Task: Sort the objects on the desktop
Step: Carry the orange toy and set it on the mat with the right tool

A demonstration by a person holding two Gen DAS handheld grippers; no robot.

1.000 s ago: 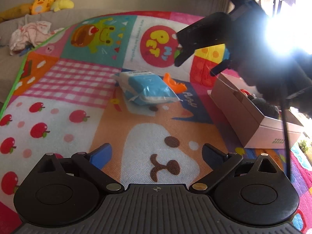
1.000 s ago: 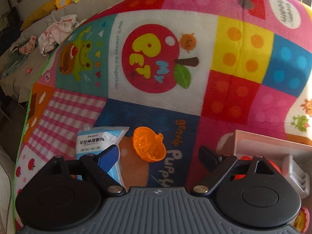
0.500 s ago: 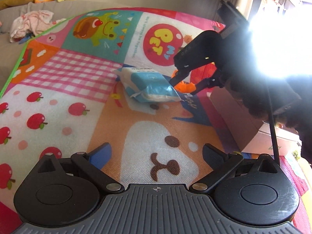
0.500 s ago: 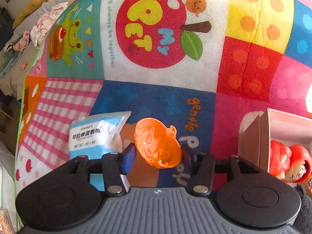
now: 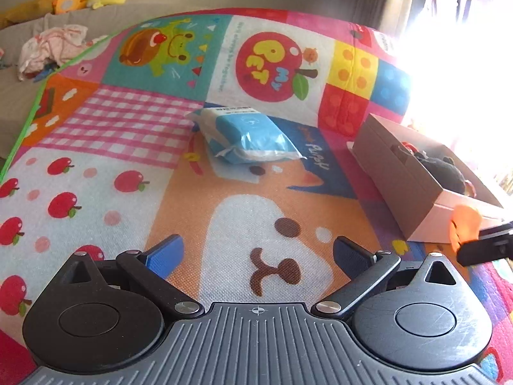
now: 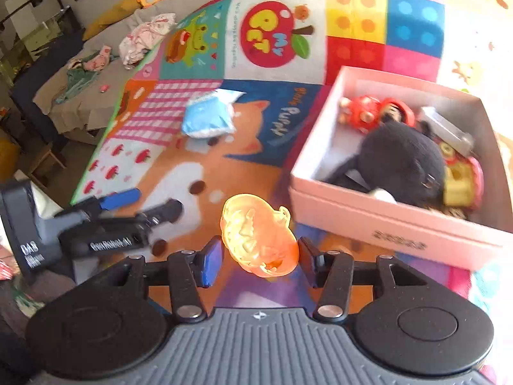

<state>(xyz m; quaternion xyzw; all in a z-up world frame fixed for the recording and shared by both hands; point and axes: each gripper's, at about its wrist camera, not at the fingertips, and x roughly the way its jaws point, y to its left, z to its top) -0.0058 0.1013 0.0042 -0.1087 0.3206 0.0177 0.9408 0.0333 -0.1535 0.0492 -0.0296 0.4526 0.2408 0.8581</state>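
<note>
- Left wrist view: left gripper (image 5: 258, 252) hangs over the mat (image 5: 105, 192) with its fingers spread wide and nothing between them (basically idle).
- Same view: the blue pack (image 5: 245, 134) lies flat on the mat, well apart from the box (image 5: 404, 189), so that one looks unsorted. At the right edge you can just catch the orange toy (image 5: 465, 224) beside the box's near corner, with a bit of the other gripper under it.
- The box is open-topped; from here I only make out something dark and a bit of red inside, glare kills the rest.
- Right wrist view: right gripper (image 6: 260, 258) is pinching the orange toy (image 6: 258, 240) between its pads, held up off the mat just short of the box (image 6: 384, 221), not over it yet.
- Box contents from this side: a black plush (image 6: 400, 160), a red doll (image 6: 372, 112), a grey thing at the far wall and some red/yellow bits on the right (too blurry to name).
- My read on progress: several things are in, the toy is on its way, the pack (image 6: 208, 118) is left.
</note>
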